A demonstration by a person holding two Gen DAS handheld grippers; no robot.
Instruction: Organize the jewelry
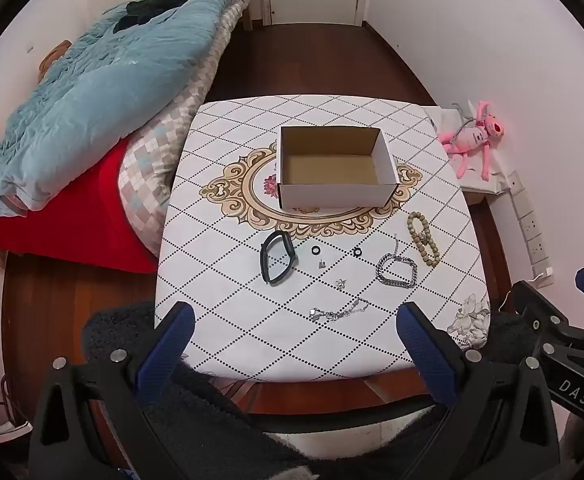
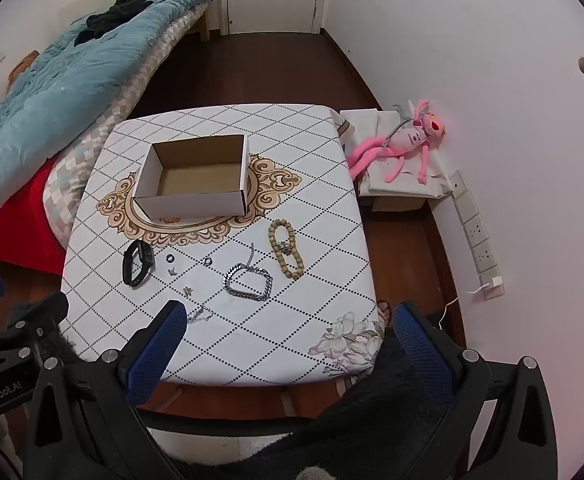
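Two grippers: left gripper [image 1: 294,322] and right gripper [image 2: 290,320], fingers spread wide, holding nothing
Box [image 1: 334,168]: open, 12 o'clock on table [image 1: 220,320]
Jewelry: black band [image 1: 277,257] at 9, beaded bracelet [image 1: 423,238] at 3, silver chain [image 1: 397,271] between

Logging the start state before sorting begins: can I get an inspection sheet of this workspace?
Surface: table in diamond-print cloth.
Job's things: open cardboard box, nothing seen inside; black band, chain bracelet, bead bracelet, thin chain, small rings and charms lying loose in front of it.
Clutter: nothing seen.
Grippers: left gripper and right gripper open, holding nothing.
Cables: white charger lead at wall sockets.
Surroundings: bed with blue duvet, pink plush toy.
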